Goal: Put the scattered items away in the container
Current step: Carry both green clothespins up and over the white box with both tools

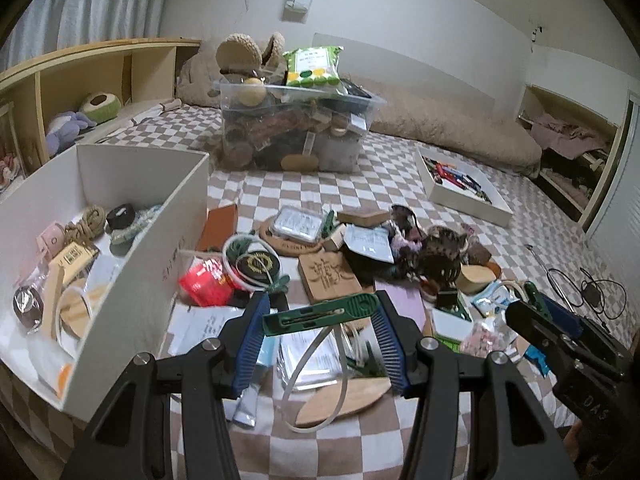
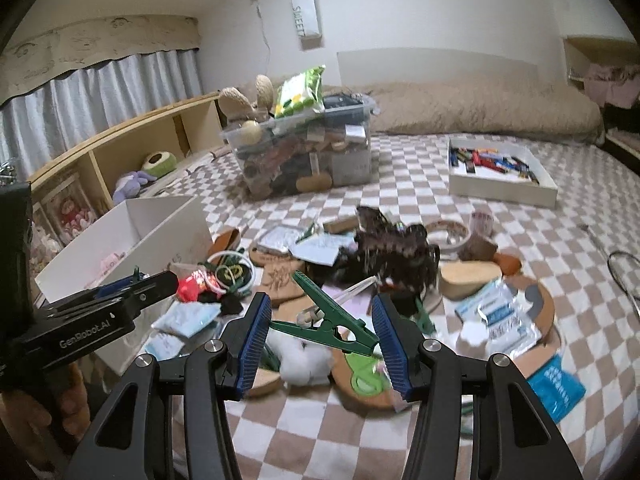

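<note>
Both grippers hang above the cluttered checkered bedspread (image 1: pixel 400 184). The left gripper (image 1: pixel 320 316) is clamped on a green clothes peg (image 1: pixel 320 314) held crosswise between its blue pads (image 1: pixel 252 332). The right gripper (image 2: pixel 322 326) pinches another green peg (image 2: pixel 328 316), tilted. The white box (image 1: pixel 168 240) sits near left, partly filled.
</note>
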{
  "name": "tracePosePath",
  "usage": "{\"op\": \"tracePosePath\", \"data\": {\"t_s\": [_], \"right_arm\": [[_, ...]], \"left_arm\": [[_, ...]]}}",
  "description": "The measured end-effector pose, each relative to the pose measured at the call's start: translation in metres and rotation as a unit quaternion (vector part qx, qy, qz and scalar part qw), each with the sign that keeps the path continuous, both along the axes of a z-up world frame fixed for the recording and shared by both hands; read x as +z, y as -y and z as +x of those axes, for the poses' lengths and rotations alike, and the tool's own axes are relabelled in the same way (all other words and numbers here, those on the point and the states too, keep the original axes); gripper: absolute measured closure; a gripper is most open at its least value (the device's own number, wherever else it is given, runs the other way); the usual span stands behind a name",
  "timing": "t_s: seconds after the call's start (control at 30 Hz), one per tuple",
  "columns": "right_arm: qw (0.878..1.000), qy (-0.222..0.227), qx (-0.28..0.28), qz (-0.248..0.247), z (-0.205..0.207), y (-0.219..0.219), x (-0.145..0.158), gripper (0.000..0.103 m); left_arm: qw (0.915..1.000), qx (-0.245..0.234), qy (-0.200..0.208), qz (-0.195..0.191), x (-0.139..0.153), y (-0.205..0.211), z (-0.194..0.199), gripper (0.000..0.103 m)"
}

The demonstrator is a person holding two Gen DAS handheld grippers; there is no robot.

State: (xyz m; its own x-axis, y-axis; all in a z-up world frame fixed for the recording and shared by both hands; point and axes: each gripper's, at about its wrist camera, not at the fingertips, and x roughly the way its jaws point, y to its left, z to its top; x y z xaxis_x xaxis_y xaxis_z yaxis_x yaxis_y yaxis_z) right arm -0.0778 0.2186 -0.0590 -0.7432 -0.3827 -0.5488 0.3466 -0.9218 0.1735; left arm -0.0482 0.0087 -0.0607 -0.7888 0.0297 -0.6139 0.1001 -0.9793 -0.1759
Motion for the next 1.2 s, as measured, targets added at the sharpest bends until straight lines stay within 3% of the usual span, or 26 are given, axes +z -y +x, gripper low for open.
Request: {"op": "tracePosePath", "data": {"t_s": [0.7,1.2], "right_arm": [[0.998,-0.055,0.029,-0.029,-0.013,0.038,0.054,0.050],[0.992,-0.080,0.077,-0.060,-0.020,0.089,0.092,0.050]], "left_arm": [[0.9978,0.039,-0.052,-0.016,0.057,0.054,0.003,0.051],[0.9892,0.109,-0.094,-0.028,0.104,0.138,0.021,0.051]]}}
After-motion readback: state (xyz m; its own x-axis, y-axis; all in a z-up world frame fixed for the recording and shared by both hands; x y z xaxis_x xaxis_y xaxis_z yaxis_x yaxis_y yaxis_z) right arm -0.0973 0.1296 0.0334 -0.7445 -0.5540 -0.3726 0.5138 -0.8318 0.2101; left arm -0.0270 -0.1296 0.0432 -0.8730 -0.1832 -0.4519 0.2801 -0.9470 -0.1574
